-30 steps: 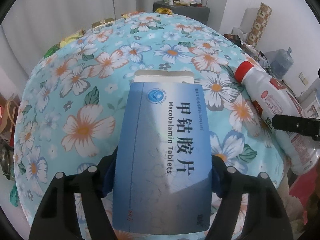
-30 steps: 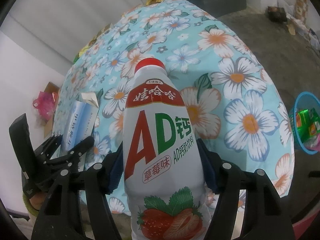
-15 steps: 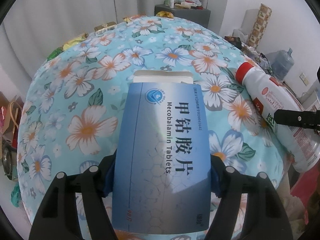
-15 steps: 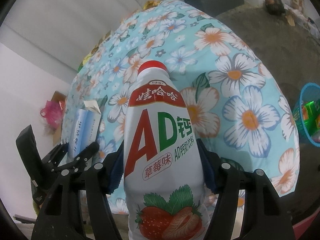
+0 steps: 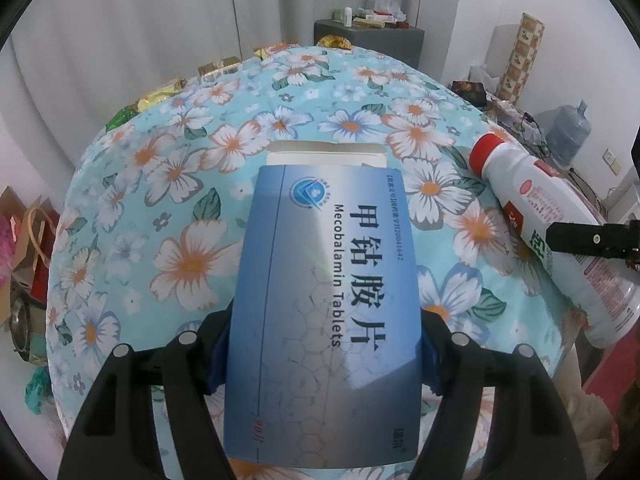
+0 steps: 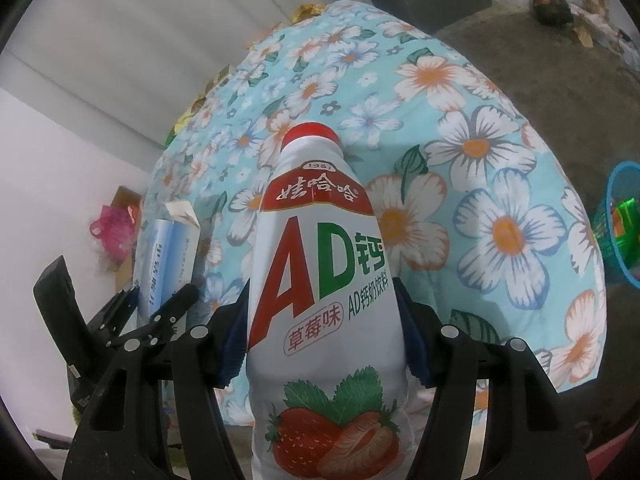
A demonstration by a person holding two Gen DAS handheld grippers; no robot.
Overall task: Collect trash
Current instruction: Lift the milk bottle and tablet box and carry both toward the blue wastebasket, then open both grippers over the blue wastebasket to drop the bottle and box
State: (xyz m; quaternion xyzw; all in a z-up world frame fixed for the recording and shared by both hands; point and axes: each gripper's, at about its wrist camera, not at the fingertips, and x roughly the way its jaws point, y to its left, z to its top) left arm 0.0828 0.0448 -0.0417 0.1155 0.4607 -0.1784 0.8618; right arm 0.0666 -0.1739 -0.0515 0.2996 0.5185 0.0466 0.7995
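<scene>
the left gripper was clamped on a blue medicine box, its blue pads pressed against the two long sides of the carton. the box was printed "mecobalamin tablets" and its far end flap stood open, pale inside. it was held above the table, which was covered in a light blue cloth with white and orange flowers, over the near part of the cloth. the right gripper was clamped on a white drink bottle with a red cap, a large "ad" label and strawberries printed low on the body; the pads met the bottle at mid-body. from the left wrist view the same bottle lay tilted over the right edge of the table, cap toward the table centre, with one black finger of the right gripper across it. from the right wrist view the box sat off to the left in the other tool's grasp, just beside the bottle. several crumpled wrappers lay along the far left edge of the table. a blue basket with green items inside stood on the floor beyond the right edge. a dark cabinet stood behind the far edge, small items on its top.
</scene>
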